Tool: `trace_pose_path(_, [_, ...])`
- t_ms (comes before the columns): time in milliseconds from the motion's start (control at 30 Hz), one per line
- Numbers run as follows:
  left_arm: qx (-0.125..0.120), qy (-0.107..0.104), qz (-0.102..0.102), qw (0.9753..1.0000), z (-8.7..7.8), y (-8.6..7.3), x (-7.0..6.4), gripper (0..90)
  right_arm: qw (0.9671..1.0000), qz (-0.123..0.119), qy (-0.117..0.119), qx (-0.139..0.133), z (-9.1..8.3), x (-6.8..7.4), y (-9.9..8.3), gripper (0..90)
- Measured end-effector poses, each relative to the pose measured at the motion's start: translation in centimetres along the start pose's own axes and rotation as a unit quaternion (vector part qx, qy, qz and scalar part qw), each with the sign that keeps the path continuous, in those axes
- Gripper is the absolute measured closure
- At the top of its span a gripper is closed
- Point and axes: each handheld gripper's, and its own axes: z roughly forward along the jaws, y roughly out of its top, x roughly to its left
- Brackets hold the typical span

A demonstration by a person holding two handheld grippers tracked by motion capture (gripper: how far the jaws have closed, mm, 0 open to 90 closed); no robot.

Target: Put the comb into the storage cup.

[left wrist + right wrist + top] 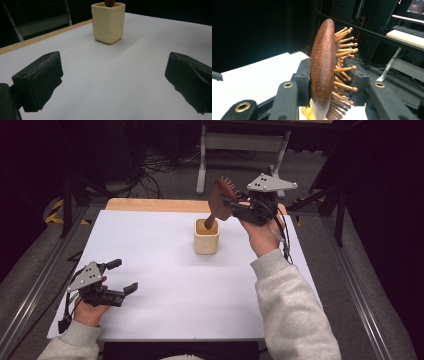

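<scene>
This looks like a lab or recording studio. Black curtains close in the worktop, metal rails run along both its side edges, cables lie on the floor beyond its far edge, and equipment racks and a monitor stand nearby.

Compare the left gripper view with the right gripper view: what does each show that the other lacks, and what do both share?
Left gripper view alone: the whole cream cup standing upright on the white table, framed by the left hand-held gripper, its jaws wide apart with nothing between them.

Right gripper view alone: the head of the wooden hairbrush with its pegs, clamped in the right hand-held gripper, and a keyboard on a desk behind.

Shared: the white table, the brush, whose handle tip enters the cup, and part of the cup.
</scene>
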Motion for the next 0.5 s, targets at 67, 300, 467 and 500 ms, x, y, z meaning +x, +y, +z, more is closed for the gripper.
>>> trace_pose_path(67, [0.001,0.000,0.000,1.0000,0.0,0.0,0.0,2.5,1.0000,0.001,0.001,0.002,0.1,0.0,-0.1,60.1])
trace_pose_path(300, [0.002,-0.003,0.000,1.0000,0.1,0.0,0.0,2.5,0.9998,0.012,0.003,0.015,1.2,-0.5,-1.3,60.1])
trace_pose_path(467, [0.000,-0.003,0.000,1.0000,0.1,0.0,0.0,2.5,0.9996,0.018,0.004,0.021,1.8,-0.7,-2.0,60.0])
trace_pose_path(500, [0.000,-0.003,0.000,1.0000,0.1,0.0,0.0,2.5,0.9996,0.019,0.004,0.022,1.9,-0.8,-2.1,60.0])
